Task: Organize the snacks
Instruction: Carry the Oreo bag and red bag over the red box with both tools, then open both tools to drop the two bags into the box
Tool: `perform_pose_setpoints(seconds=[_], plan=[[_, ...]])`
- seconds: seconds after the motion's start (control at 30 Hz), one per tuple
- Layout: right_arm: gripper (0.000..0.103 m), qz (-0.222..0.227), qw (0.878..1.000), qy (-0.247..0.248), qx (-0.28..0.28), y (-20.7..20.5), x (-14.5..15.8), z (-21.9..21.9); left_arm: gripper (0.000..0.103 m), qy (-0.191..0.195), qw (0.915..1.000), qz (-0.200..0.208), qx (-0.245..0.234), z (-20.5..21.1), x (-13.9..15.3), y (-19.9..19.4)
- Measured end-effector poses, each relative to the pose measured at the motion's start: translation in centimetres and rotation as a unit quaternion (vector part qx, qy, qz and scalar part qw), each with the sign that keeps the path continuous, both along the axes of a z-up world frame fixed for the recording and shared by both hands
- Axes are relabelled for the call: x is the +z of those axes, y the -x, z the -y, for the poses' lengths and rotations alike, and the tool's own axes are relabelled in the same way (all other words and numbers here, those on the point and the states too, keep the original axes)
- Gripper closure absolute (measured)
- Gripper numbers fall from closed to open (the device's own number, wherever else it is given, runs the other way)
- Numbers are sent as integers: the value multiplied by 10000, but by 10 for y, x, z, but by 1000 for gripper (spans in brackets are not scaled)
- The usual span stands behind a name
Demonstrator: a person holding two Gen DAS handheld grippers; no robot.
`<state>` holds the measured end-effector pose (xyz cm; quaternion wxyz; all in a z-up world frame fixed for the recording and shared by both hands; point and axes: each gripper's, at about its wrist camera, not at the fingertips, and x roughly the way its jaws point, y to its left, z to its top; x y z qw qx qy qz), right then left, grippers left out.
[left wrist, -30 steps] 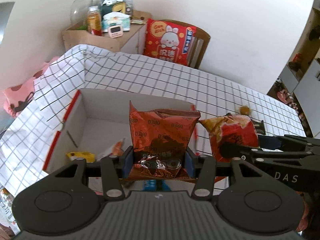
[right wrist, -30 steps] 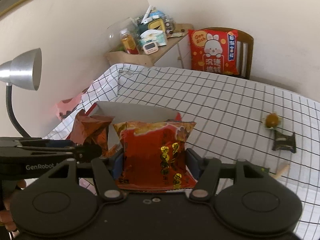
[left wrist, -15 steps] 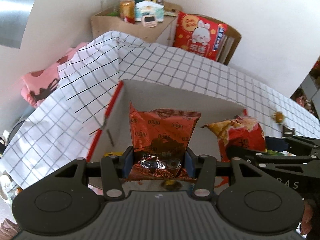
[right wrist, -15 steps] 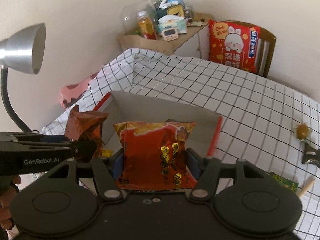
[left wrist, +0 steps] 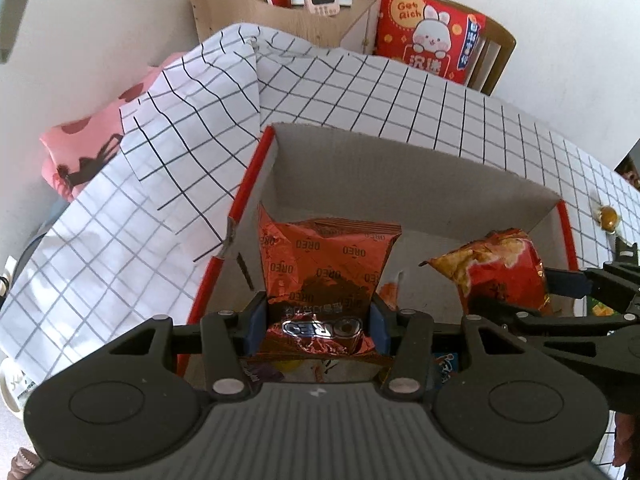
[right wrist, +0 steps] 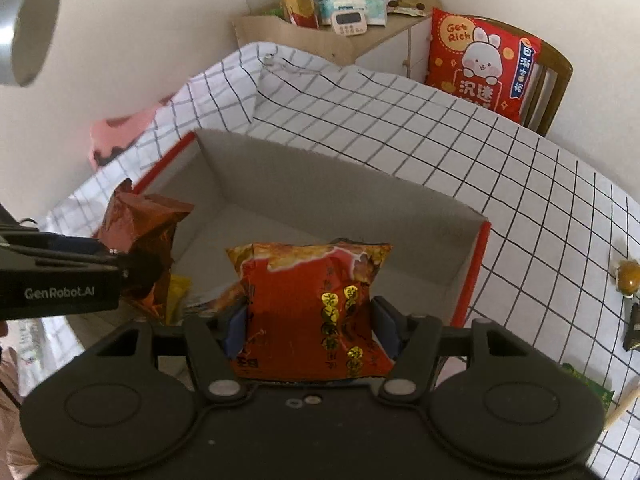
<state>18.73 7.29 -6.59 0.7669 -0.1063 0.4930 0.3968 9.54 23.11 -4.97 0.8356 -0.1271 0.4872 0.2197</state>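
Oreo packet (left wrist: 326, 264): glossy foil | box (left wrist: 400, 184): matt cardboard | tablecloth (left wrist: 120, 240): cloth

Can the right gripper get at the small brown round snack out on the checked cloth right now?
Probably not yet. The right gripper is shut on a red snack bag over the cardboard box. The round snack lies clear on the cloth beyond the box, but the jaws are occupied.
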Motion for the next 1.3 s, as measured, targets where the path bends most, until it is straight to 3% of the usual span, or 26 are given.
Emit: perform_pose_setpoints(seconds=[0.53, 0.7, 0.93, 1.3], plan=[[39, 56, 9995, 262, 172, 1, -18, -7, 52, 98, 9994, -323, -102, 8, -30, -14], [27, 134, 9996, 191, 168, 3, -12, -4, 48, 149, 9996, -250, -48, 6, -30, -12], [24, 96, 9999, 1, 82, 6, -3, 9, 39, 178, 9998, -53, -38, 9, -21, 0], [13, 149, 9988, -467, 0, 15, 23, 33, 38, 72, 9993, 364, -46, 22, 7, 20]])
